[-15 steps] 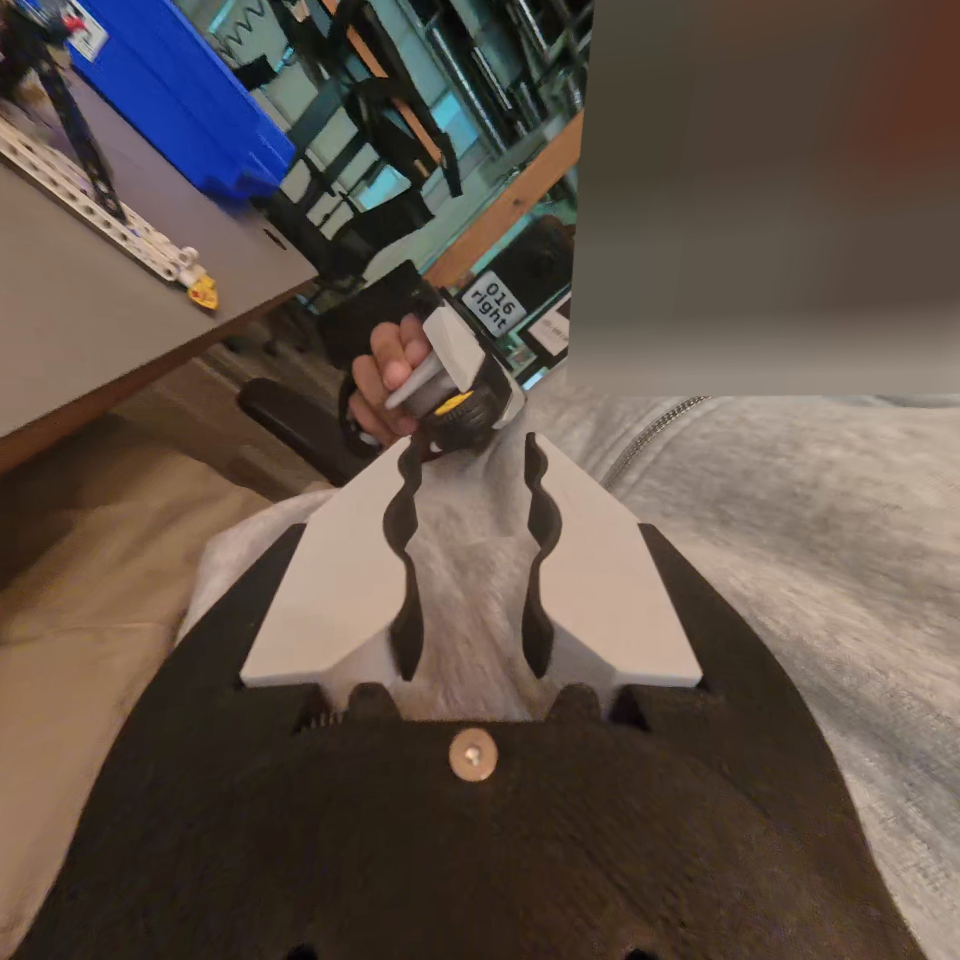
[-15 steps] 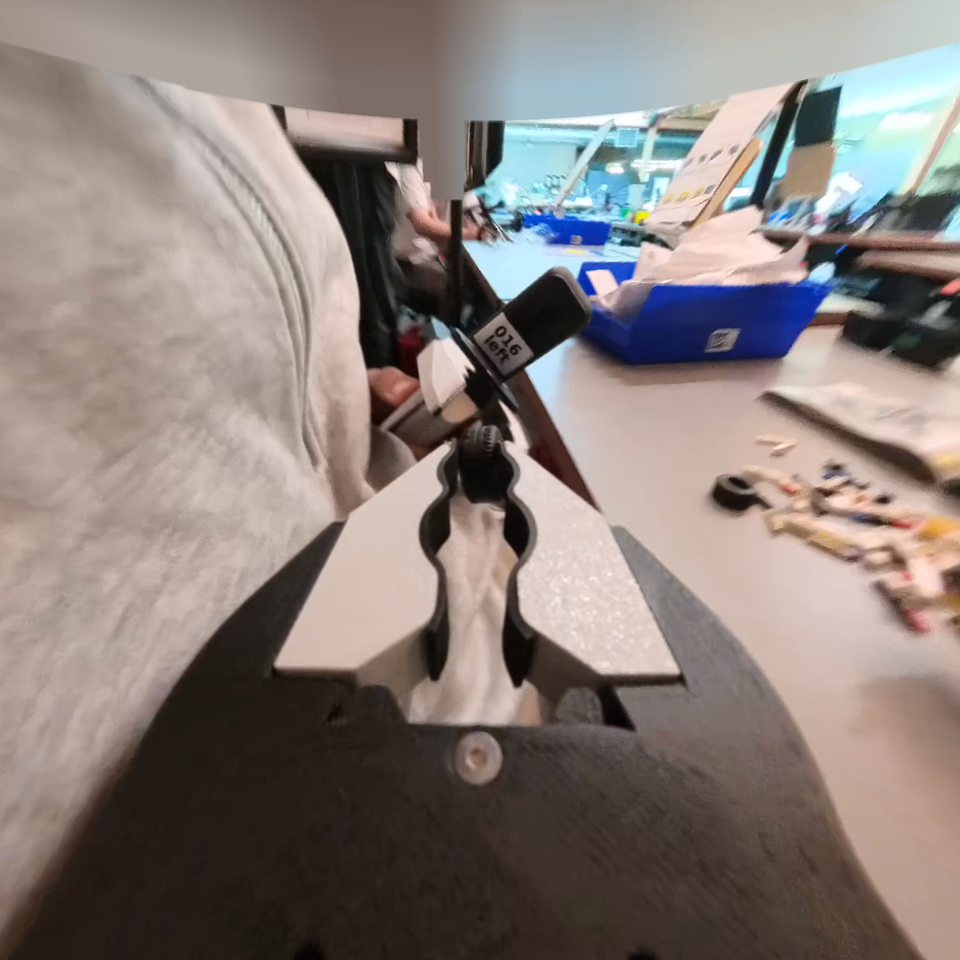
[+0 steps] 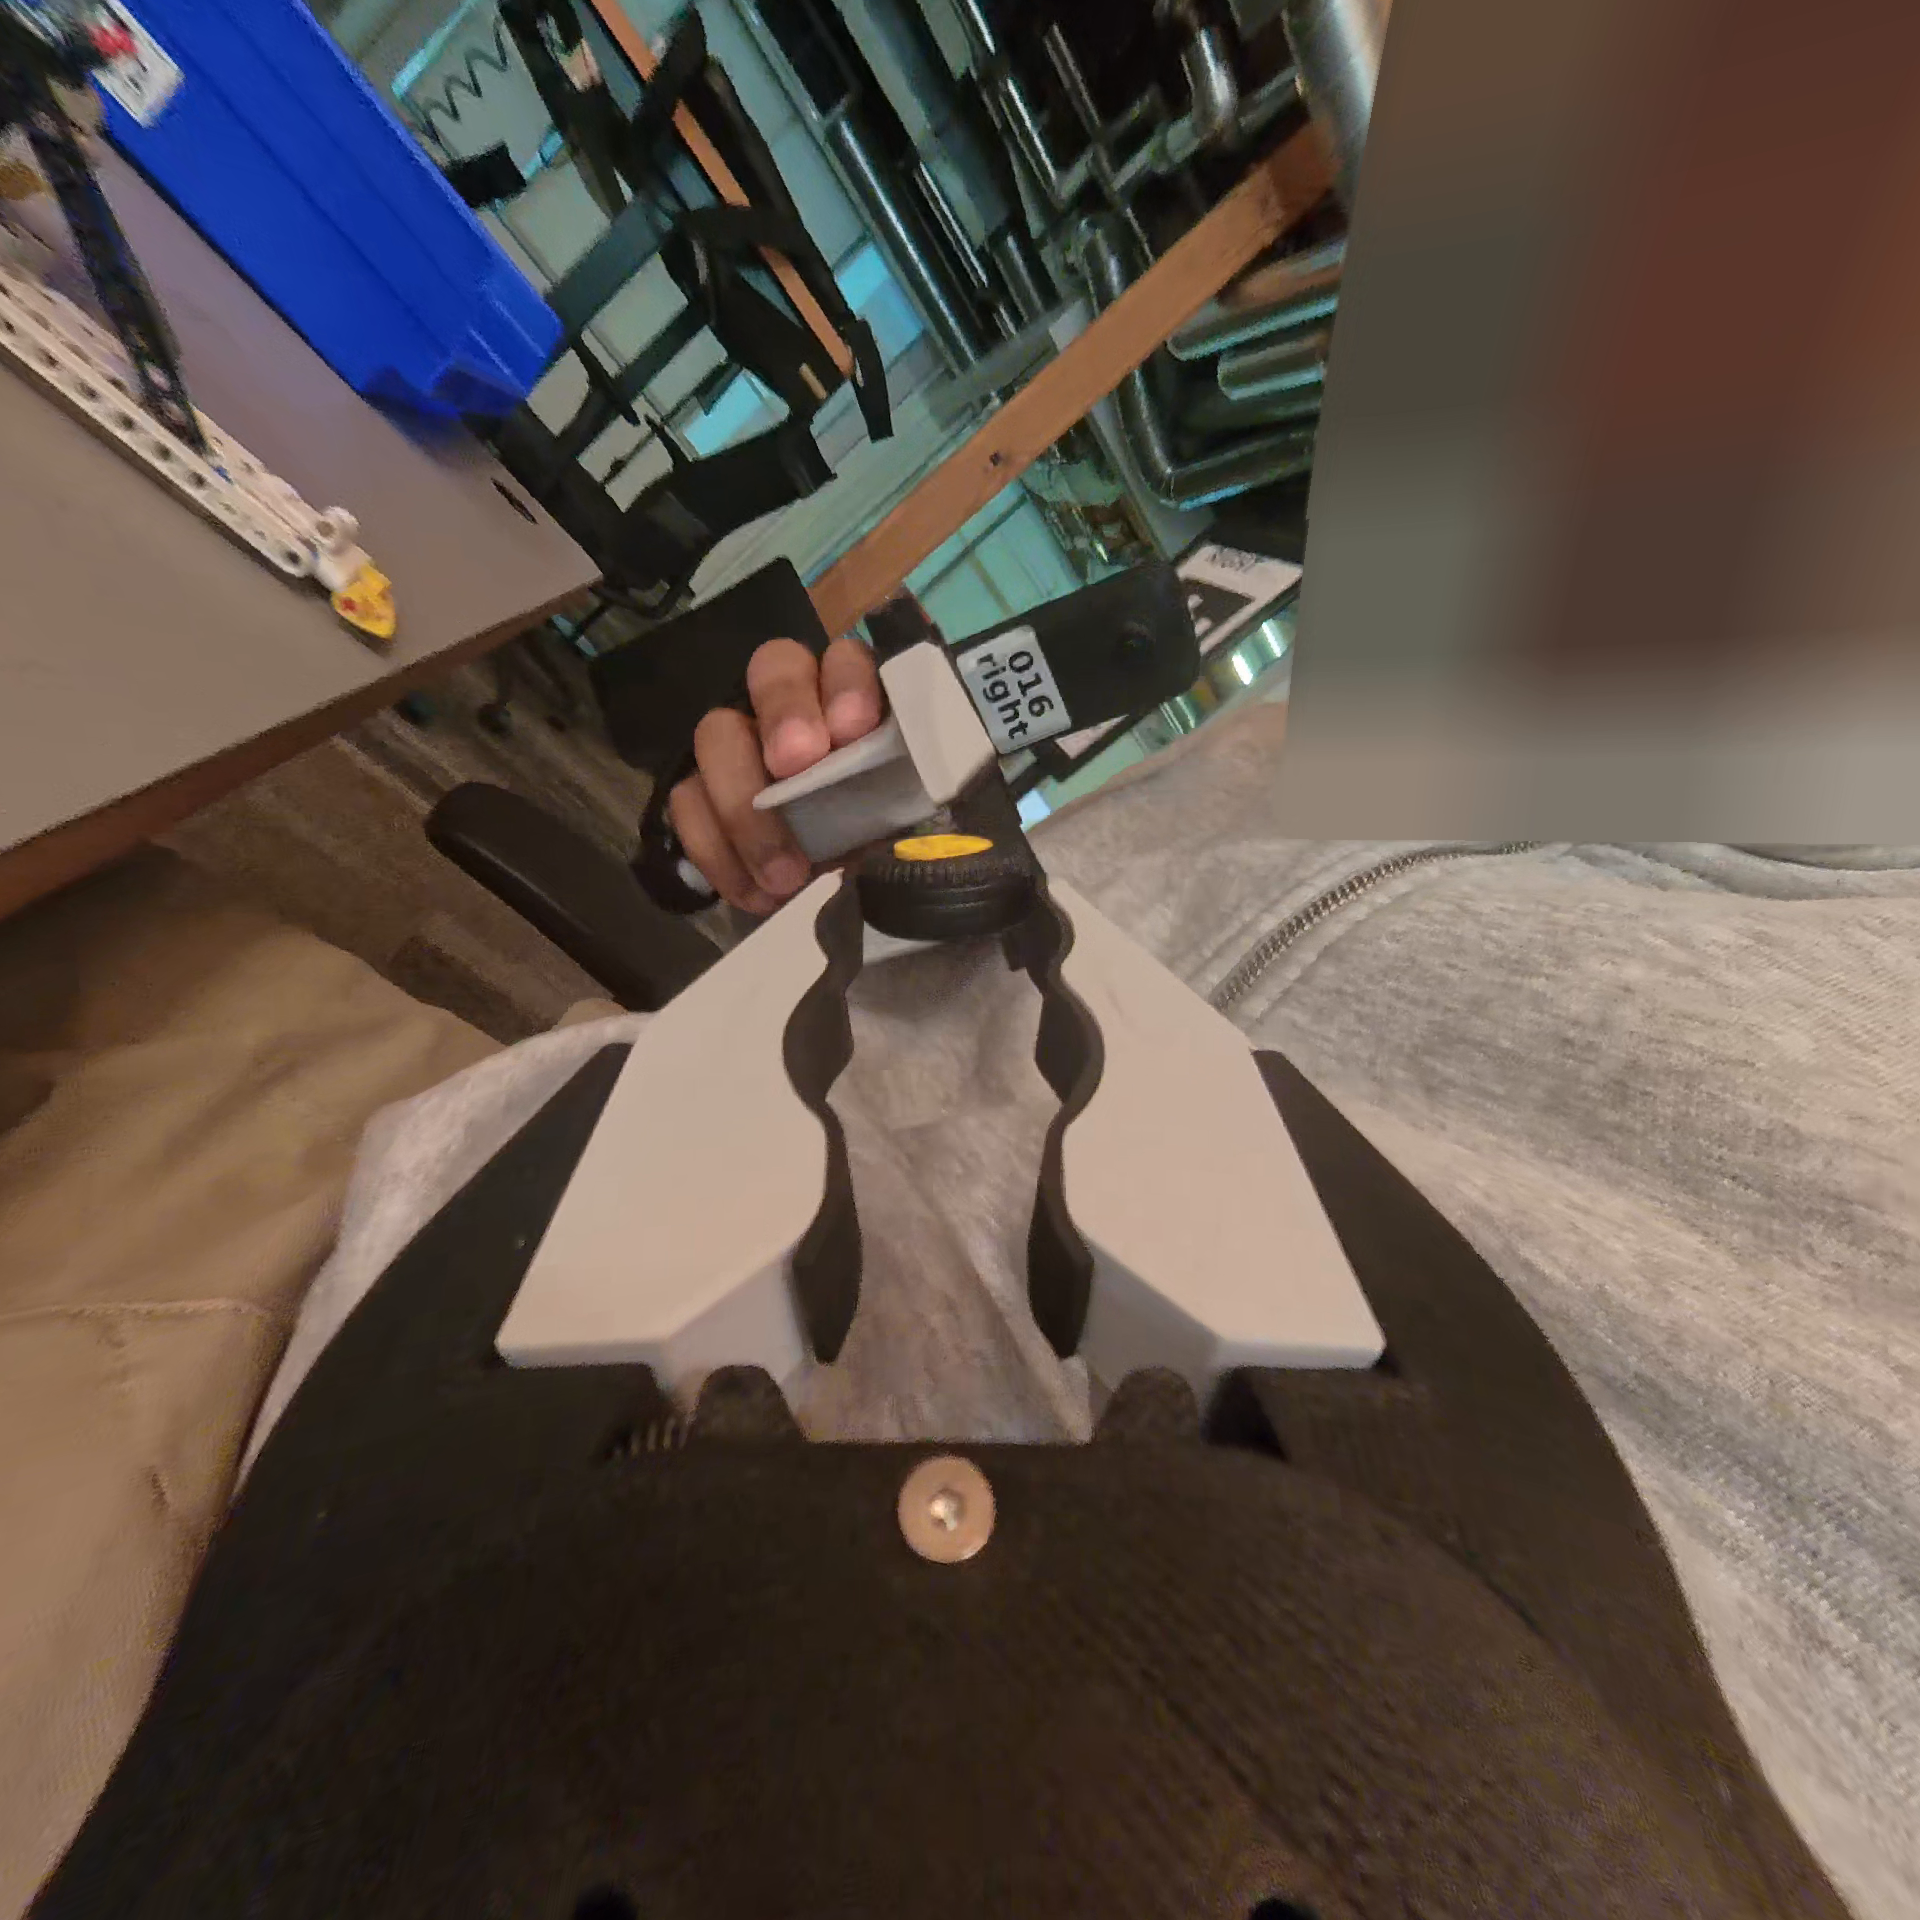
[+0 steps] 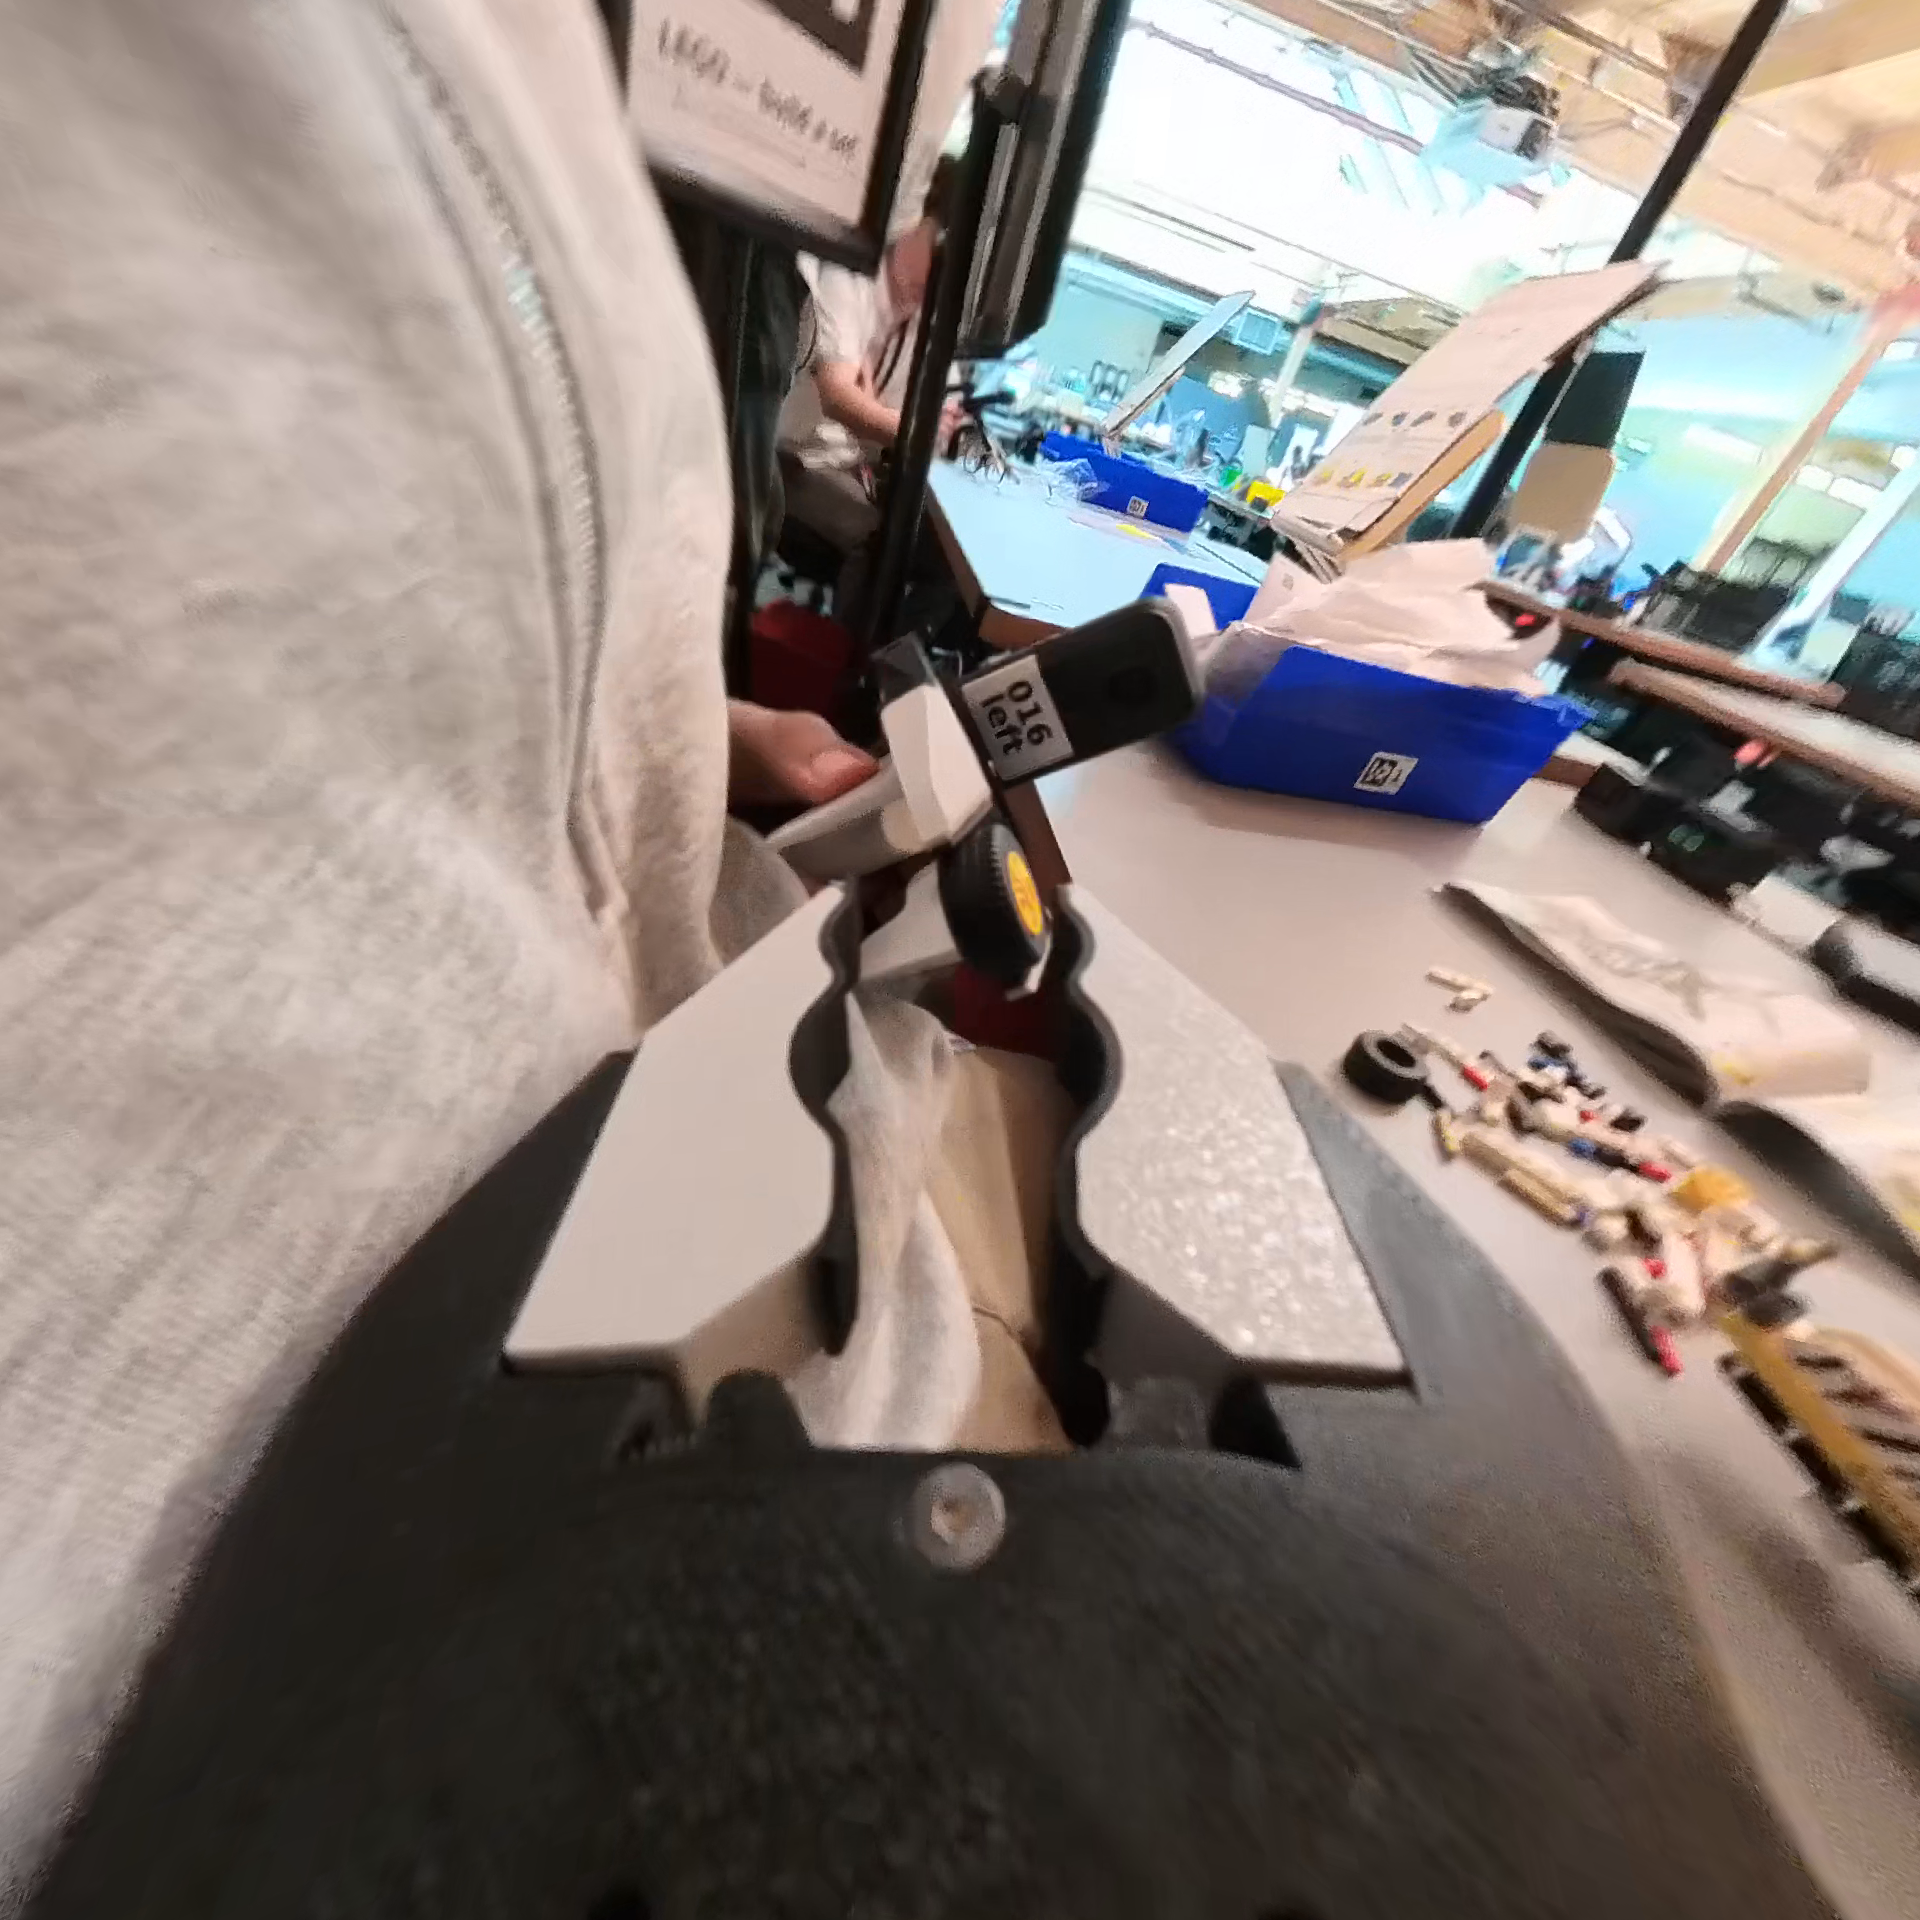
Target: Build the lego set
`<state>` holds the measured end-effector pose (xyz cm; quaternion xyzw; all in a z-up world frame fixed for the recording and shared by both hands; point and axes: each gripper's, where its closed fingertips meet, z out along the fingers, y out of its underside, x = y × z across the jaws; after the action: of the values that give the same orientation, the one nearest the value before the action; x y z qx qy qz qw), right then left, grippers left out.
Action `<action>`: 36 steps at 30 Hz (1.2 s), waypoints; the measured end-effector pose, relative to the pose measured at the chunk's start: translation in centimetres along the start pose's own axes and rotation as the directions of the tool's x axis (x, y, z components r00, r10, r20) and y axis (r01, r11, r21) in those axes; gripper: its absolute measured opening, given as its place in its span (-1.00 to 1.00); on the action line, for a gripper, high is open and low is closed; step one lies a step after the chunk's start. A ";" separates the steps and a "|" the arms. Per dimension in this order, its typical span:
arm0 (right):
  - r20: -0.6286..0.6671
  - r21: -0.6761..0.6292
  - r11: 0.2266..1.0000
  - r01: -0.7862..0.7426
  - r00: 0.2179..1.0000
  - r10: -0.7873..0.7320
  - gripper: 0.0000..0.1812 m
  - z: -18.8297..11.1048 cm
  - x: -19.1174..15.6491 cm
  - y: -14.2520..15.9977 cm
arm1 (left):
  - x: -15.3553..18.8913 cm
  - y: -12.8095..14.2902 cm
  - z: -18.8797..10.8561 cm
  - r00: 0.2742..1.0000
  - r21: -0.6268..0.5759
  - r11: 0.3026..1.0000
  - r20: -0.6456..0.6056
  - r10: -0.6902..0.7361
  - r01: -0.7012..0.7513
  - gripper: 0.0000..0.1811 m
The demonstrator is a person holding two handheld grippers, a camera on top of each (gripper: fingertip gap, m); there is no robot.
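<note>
Since the earlier frame the right gripper has spread its jaws. They now stand part open around the Lego wheel, a black tyre with a yellow hub, and do not clamp it. The left gripper has its fingertips closed on the tyre's tread, so the wheel sits at the very tip of its jaws.

Both tools hang off the table's edge, over a grey zip hoodie. Right of the right jaws runs the grey table in a wide workshop hall, with a blue bin beyond the jaws. Loose Lego pieces, a spare tyre and a booklet lie farther right. Up and left of the left jaws lies a white holed beam.
</note>
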<state>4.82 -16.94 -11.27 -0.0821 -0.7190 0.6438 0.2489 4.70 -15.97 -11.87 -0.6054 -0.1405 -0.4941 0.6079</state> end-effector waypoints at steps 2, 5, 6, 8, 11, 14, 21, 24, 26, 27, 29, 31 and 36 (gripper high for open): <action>-0.001 0.059 0.988 -0.143 0.990 0.144 -0.51 -0.6 1.0 -0.4 | -0.4 -0.5 -0.4 0.999 0.024 1.000 0.027 0.018 -0.019 -0.68; 0.017 0.130 0.932 -0.339 0.940 0.340 -0.56 -1.5 2.7 -0.8 | -0.7 -0.5 -0.4 0.995 0.010 0.997 0.067 0.073 -0.074 -0.69; 0.019 0.124 0.914 -0.386 0.922 0.387 -0.57 -1.4 3.1 -0.4 | -0.9 -0.3 -0.3 0.992 -0.006 0.995 0.086 0.098 -0.097 -0.69; 0.034 0.088 0.886 -0.455 0.891 0.454 -0.56 -1.0 3.3 0.5 | -1.1 -0.2 -0.1 0.980 -0.036 0.988 0.121 0.155 -0.152 -0.69; 0.088 0.067 0.841 -0.537 0.843 0.531 -0.60 -0.4 2.8 1.1 | -1.4 0.0 0.1 0.954 -0.078 0.969 0.174 0.246 -0.236 -0.69; 0.131 0.068 0.799 -0.597 0.800 0.586 -0.68 -0.3 2.6 1.1 | -1.4 -0.2 0.2 0.929 -0.091 0.950 0.203 0.311 -0.298 -0.68; 0.212 0.013 0.641 -0.768 0.628 0.748 -0.56 0.1 2.2 2.0 | -1.3 -0.3 0.0 0.812 -0.148 0.858 0.276 0.514 -0.492 -0.68; 0.289 0.032 0.513 -0.858 0.499 0.817 -0.59 0.2 2.3 1.5 | -1.4 -0.1 0.1 0.703 -0.235 0.766 0.304 0.643 -0.598 -0.68; 0.334 0.044 0.451 -0.892 0.438 0.835 -0.64 0.1 2.4 1.3 | -1.6 0.1 0.1 0.631 -0.297 0.701 0.307 0.713 -0.648 -0.69; 0.354 0.041 0.426 -0.904 0.412 0.840 -0.67 0.0 2.4 1.2 | -1.6 0.2 0.1 0.601 -0.319 0.674 0.304 0.739 -0.667 -0.68; 0.388 0.030 0.382 -0.924 0.362 0.847 -0.78 -0.2 2.4 1.1 | -1.6 0.4 0.2 0.560 -0.346 0.636 0.302 0.771 -0.689 -0.68; 0.400 0.014 0.348 -0.937 0.324 0.857 -0.84 -0.3 2.3 1.2 | -1.5 0.5 0.3 0.552 -0.349 0.623 0.290 0.782 -0.700 -0.68; 0.394 -0.022 0.312 -0.950 0.279 0.876 -0.89 -0.3 2.1 1.7 | -1.4 0.8 0.5 0.517 -0.374 0.585 0.275 0.811 -0.720 -0.68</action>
<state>2.83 -15.47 -12.42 -0.3429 -0.4942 0.7457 -0.2867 4.91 -15.07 -13.33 -0.7560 0.0695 -0.0435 0.6494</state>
